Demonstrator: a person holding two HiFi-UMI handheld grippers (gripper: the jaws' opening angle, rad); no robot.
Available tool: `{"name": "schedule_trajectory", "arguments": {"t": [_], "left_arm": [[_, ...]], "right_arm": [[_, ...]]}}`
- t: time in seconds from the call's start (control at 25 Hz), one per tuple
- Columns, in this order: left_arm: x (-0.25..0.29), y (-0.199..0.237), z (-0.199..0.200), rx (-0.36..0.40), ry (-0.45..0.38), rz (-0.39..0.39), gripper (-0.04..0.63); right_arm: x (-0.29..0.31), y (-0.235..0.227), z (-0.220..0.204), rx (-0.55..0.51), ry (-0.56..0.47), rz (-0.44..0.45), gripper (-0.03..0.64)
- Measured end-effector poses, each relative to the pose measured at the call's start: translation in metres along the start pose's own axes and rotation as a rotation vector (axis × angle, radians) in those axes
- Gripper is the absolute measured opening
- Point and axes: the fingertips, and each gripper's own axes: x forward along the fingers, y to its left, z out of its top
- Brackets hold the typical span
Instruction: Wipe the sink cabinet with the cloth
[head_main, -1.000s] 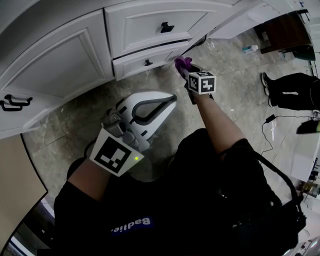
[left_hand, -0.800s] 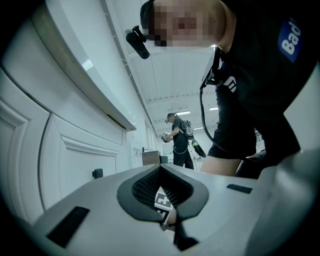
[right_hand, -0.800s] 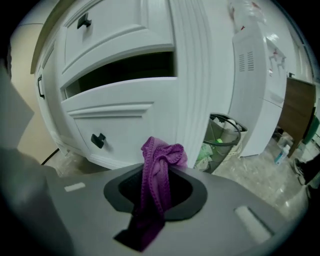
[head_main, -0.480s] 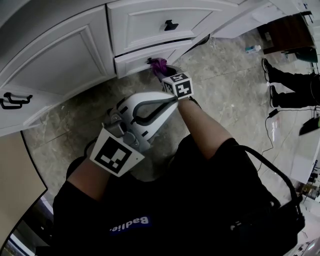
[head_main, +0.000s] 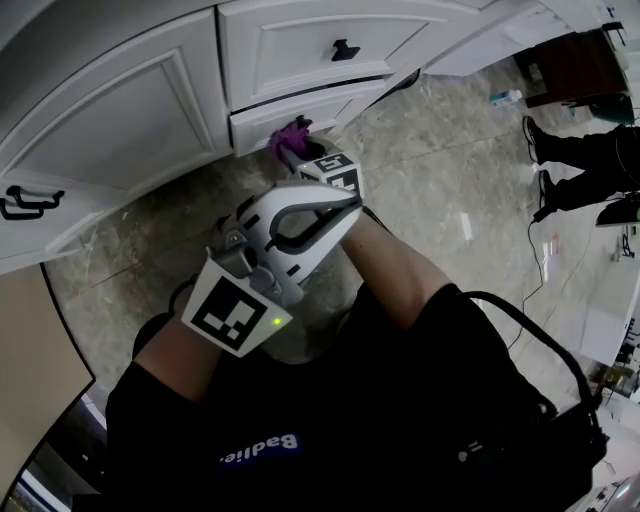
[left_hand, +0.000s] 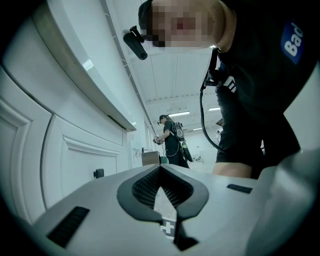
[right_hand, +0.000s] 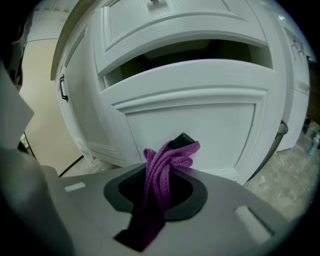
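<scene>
While right gripper (right_hand: 169, 156) jaws pinch ribbed purple cloth (right_hand: 159, 175) at white panelled cabinet drawer (right_hand: 200, 120) | left gripper (left_hand: 160, 172) jaws pressed together

Purple cloth (right_hand: 167, 160), bunched and pinched in the right claw (right_hand: 161, 195), sits against the white sink cabinet's (right_hand: 200, 115) slightly open lower drawer by its black knob (right_hand: 183, 139).

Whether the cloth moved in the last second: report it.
Yes. The cloth in the right gripper went left along the lower drawer, reaching its knob.
</scene>
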Motion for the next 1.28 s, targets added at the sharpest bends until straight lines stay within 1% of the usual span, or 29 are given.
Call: {"name": "schedule_trajectory", "arguments": {"t": [0.12, 0.2, 0.28, 0.36, 0.48, 0.68, 0.76, 0.96, 1.16, 1.28], "left_arm": [[0.001, -0.001, 0.0, 0.002, -0.001, -0.002, -0.011], [0.001, -0.001, 0.0, 0.002, 0.002, -0.001, -0.011], [-0.001, -0.001, 0.0, 0.0, 0.004, 0.001, -0.011], [-0.002, -0.001, 0.0, 0.003, 0.006, 0.001, -0.011], [-0.003, -0.001, -0.001, 0.004, 0.009, 0.0, -0.011], [-0.003, -0.001, 0.001, 0.005, -0.002, 0.0, -0.011], [-0.002, -0.001, 0.001, 0.002, -0.005, -0.001, -0.011], [0.001, -0.001, 0.001, 0.004, -0.013, -0.009, -0.011], [0.004, -0.005, -0.002, 0.0, 0.0, -0.016, -0.011], [0.002, -0.005, -0.003, 0.003, 0.011, -0.012, -0.011]], "right_arm": [[0.005, -0.004, -0.01, 0.094, 0.002, 0.004, 0.08], [0.008, -0.012, -0.02, 0.142, 0.024, -0.007, 0.08], [0.01, -0.019, -0.029, 0.165, 0.055, -0.021, 0.08], [0.012, -0.022, -0.035, 0.166, 0.079, -0.025, 0.08], [0.016, -0.009, -0.028, 0.126, 0.074, 0.01, 0.08], [0.019, 0.047, -0.003, -0.005, 0.029, 0.138, 0.08], [0.018, 0.056, -0.003, -0.037, 0.035, 0.165, 0.08], [0.012, 0.046, -0.019, -0.076, 0.085, 0.171, 0.08], [0.005, 0.032, -0.037, -0.113, 0.14, 0.169, 0.08], [0.002, 0.008, -0.049, -0.115, 0.171, 0.136, 0.08]]}}
